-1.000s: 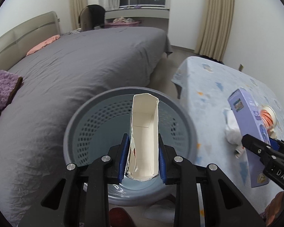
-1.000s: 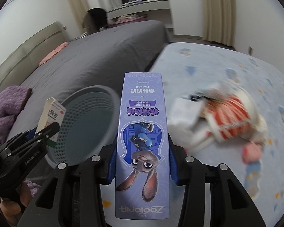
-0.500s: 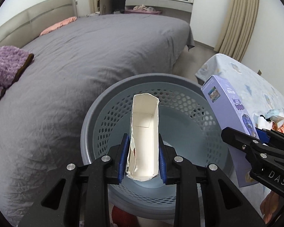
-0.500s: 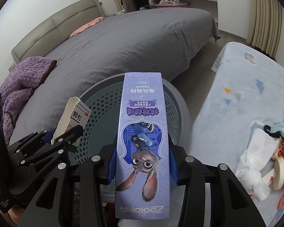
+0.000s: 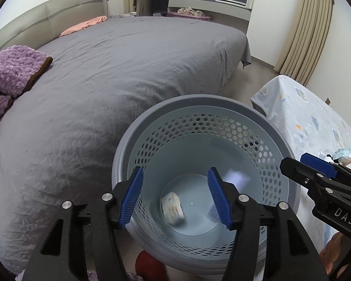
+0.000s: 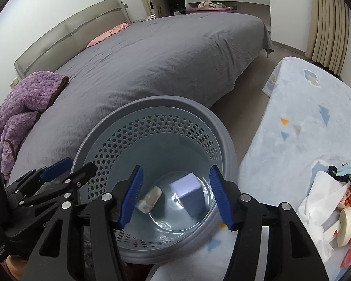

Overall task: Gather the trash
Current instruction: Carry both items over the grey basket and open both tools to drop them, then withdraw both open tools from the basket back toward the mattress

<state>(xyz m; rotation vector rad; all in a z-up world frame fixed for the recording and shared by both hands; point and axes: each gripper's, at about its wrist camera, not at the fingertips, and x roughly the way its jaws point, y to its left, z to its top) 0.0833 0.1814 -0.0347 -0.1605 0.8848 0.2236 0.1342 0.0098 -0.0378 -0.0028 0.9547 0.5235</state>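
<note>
The left gripper (image 5: 176,195) and the right gripper (image 6: 176,196) are held side by side, angled steeply downward, their jaws just opened and nothing gripped between them.

One basket (image 5: 152,126), two boxes (image 6: 189,194) (image 6: 149,199), two hand-held grippers (image 5: 175,196) (image 6: 175,196)

The big bed (image 5: 119,70) has a gray cover, with a fluffy purple blanket (image 5: 9,70) and a pink cloth (image 5: 86,24) on it. The table (image 6: 304,121) holds white tissue (image 6: 320,196) and paper cups (image 6: 348,220).
</note>
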